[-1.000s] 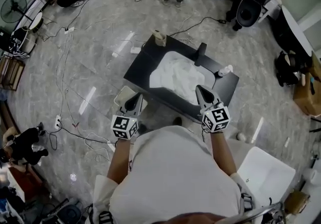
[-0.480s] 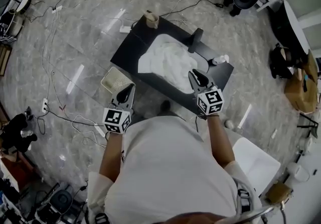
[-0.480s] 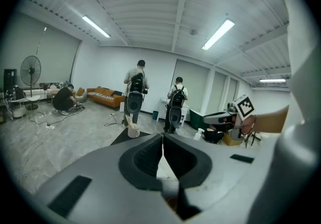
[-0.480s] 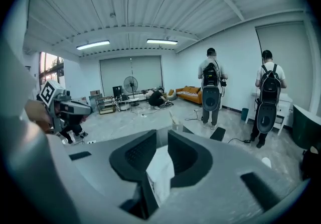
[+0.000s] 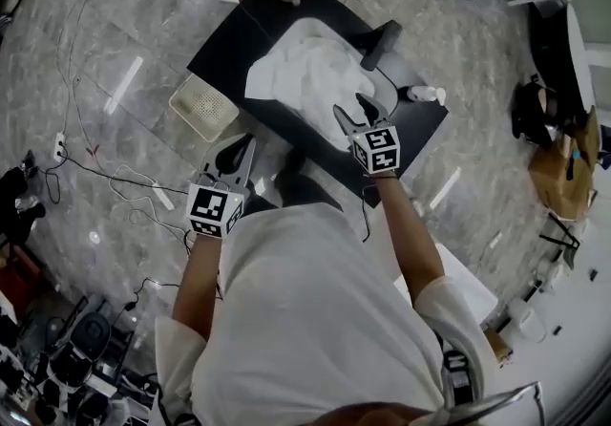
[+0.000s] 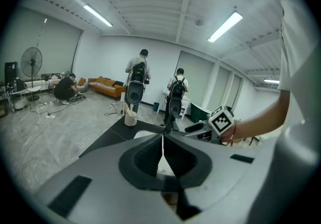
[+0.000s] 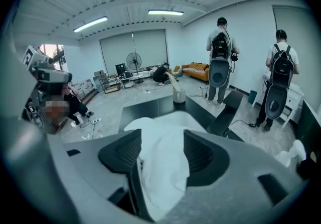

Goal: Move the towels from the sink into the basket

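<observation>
Marble floor [image 5: 143, 42] (grey-veined), orange sofa [image 6: 106, 86], striplights [image 6: 98, 15]

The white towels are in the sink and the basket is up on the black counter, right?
No. The towels are in the sink, but the basket sits on the floor beside the black counter; the head view shows it.
</observation>
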Tool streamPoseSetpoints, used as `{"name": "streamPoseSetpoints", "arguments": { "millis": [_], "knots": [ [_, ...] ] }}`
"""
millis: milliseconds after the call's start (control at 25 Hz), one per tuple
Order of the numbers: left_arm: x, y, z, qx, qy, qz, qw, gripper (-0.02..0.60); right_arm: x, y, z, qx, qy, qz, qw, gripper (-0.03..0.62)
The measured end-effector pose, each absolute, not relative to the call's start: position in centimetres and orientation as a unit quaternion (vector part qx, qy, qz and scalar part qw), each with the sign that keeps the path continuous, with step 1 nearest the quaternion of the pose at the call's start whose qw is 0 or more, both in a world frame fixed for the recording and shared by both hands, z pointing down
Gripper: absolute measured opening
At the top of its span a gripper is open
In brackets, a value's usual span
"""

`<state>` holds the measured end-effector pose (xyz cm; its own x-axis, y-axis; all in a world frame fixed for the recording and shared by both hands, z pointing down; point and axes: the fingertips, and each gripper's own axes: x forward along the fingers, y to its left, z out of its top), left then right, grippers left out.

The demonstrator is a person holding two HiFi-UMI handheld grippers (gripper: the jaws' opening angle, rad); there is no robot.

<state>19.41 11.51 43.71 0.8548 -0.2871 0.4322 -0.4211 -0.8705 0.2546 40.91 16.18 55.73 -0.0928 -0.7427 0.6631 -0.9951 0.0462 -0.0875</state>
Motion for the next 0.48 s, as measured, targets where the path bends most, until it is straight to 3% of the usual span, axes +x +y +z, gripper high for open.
{"name": "streamPoseSetpoints", "arguments": {
  "millis": [480],
  "knots": [
    [18.8,12.0,49.9,0.924,-0.218,0.221,0.224,0.009,40.8,13.5,71.2,0.585,-0.65,0.345,0.341,0.515]
  ]
}}
